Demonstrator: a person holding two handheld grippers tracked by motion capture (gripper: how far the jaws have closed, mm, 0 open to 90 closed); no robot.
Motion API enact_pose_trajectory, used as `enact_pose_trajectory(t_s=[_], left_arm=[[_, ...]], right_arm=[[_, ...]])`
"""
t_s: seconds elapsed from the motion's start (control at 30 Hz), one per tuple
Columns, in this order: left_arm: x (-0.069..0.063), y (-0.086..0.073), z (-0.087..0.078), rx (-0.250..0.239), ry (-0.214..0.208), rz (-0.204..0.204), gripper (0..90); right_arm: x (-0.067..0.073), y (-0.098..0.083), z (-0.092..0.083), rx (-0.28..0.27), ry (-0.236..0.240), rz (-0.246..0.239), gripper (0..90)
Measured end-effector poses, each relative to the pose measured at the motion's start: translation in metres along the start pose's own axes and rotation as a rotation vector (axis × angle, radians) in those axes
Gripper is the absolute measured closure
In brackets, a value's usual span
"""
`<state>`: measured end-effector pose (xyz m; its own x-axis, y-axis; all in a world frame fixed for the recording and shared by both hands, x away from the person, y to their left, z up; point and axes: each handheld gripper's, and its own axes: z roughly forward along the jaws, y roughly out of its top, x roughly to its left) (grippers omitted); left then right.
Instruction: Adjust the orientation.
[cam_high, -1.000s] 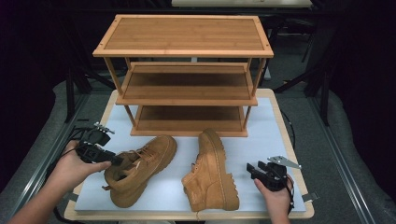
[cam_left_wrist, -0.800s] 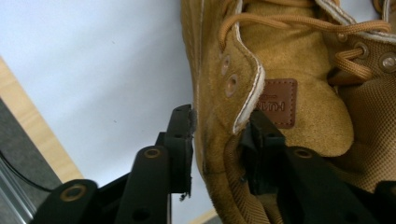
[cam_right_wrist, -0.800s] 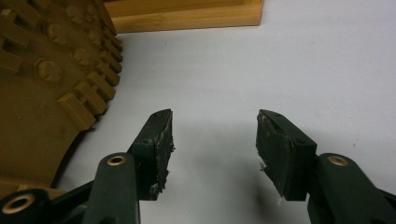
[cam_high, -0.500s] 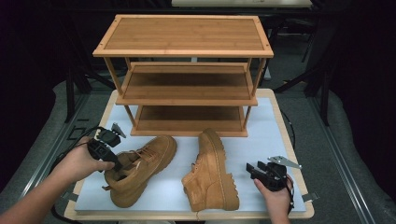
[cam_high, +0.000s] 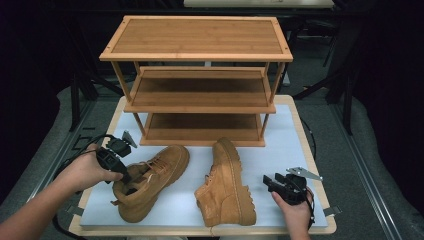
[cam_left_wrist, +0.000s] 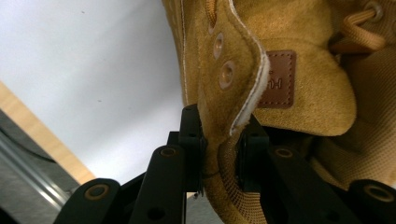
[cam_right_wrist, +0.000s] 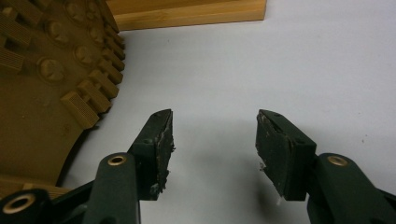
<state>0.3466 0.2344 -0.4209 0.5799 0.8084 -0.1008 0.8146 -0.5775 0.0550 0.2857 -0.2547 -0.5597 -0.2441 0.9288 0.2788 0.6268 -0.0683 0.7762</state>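
Left boot (cam_high: 147, 182), tan suede, lying toe-away on the white counter (cam_high: 300, 135) before the shelf rack (cam_high: 200, 105): soft collar buckling while left tongs (cam_left_wrist: 219, 144) having just been closing, pinching it; probably hefty, sole-heavy; right tongs (cam_right_wrist: 212, 140) resting spread, empty.

The left forearm enters from the lower left of the high view, its hand (cam_high: 87, 171) wrapped around the left gripper (cam_high: 125, 176), whose jaws point toward the table's middle; they have just been closing and now clamp a boot collar (cam_left_wrist: 224, 154) between the pads. The right hand (cam_high: 295, 212) rests low at the table's near right, holding the right gripper (cam_right_wrist: 212, 135) level with its jaws spread apart and nothing between them.
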Motion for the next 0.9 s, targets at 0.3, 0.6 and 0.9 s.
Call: enact_pose_trajectory(t_s=[0.3,0.6,0.9], left_arm=[[0.003,-0.004,-0.002,-0.017,-0.148,-0.07,78.2],[0.005,-0.001,-0.013,-0.084,-0.282,-0.184,79.1],[0.009,-0.01,-0.043,-0.151,-0.312,-0.242,79.2]], right_arm=[[0.0,0.0,0.0,0.013,-0.004,0.002,45.5],[0.0,0.0,0.0,0.018,-0.021,0.004,45.5],[-0.003,0.0,0.0,0.01,0.002,0.025,45.5]])
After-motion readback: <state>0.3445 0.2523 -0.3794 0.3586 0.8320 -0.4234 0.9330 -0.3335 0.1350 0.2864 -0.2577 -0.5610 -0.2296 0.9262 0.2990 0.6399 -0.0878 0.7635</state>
